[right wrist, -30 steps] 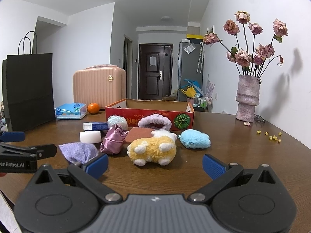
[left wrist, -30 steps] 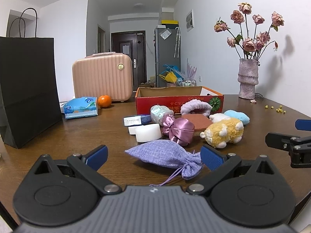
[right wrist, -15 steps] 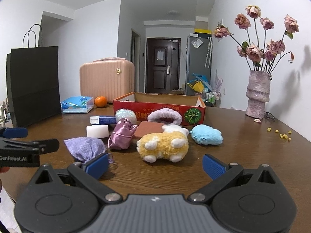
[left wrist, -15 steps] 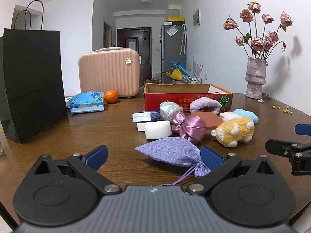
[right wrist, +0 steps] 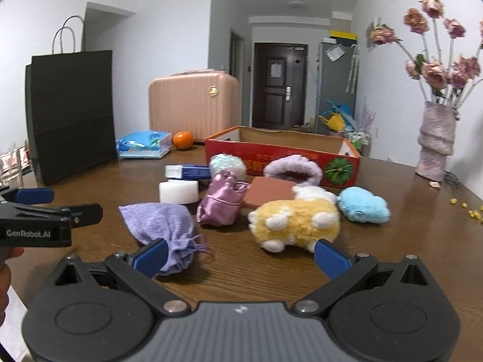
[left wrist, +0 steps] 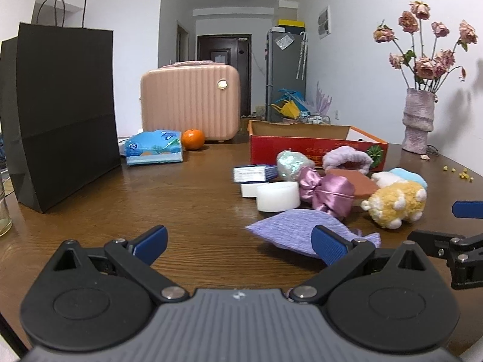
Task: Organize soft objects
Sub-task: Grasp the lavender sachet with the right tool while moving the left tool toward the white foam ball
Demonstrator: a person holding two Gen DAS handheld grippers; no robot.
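Grippers, left (left wrist: 238, 241) and right (right wrist: 240, 255), both spread empty, have edged closer (box (right wrist: 283, 154) at centre frame) to the lavender pouch (left wrist: 297, 230), suggesting sorting's first pickup.

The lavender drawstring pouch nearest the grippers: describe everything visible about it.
The lavender drawstring pouch is a small bag of coarse woven fabric, looking soft and loosely filled. It lies on its side on the wooden table, its cinched, frilled neck and thin trailing cords pointing toward the cameras. It sits in front of the white block and beside the shiny pink satin pouch, apparently touching neither. Neither gripper holds it; the right gripper's left pad overlaps it in view.
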